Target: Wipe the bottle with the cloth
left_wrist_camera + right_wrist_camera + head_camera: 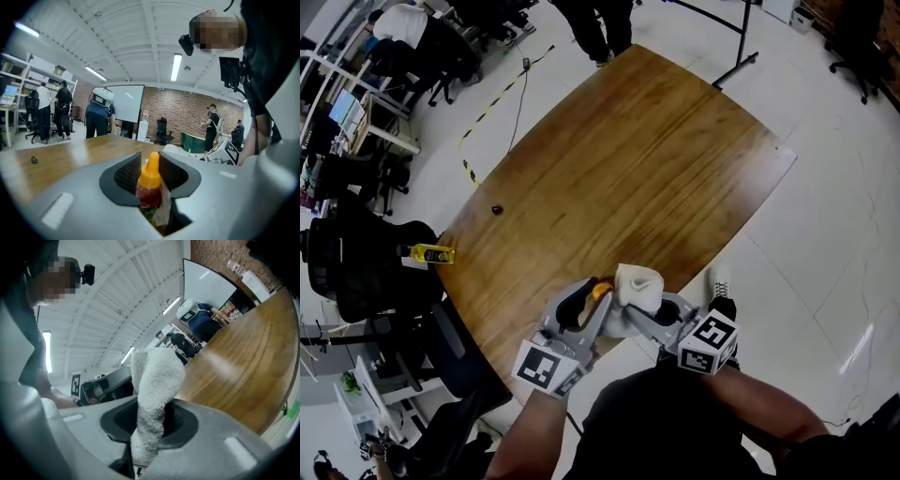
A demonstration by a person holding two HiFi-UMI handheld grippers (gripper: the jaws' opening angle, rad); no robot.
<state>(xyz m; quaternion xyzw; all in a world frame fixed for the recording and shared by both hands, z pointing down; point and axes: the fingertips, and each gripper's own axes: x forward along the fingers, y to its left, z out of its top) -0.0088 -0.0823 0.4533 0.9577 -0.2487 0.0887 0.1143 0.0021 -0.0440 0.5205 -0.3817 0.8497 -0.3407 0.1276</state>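
Fingers of the left gripper pinch the orange-capped bottle; the right gripper clamps the white cloth just right of it.

**Colours at the Wooden Table**

The bottle was red inside, with an orange cap. The cloth was white. The left gripper and right gripper were grey with black pads. The table was brown and wood-grained.

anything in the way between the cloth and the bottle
Nothing visible. The left gripper holds the bottle, the right gripper holds the cloth, and in the head view the cloth sits right beside the bottle's top with no object between them.
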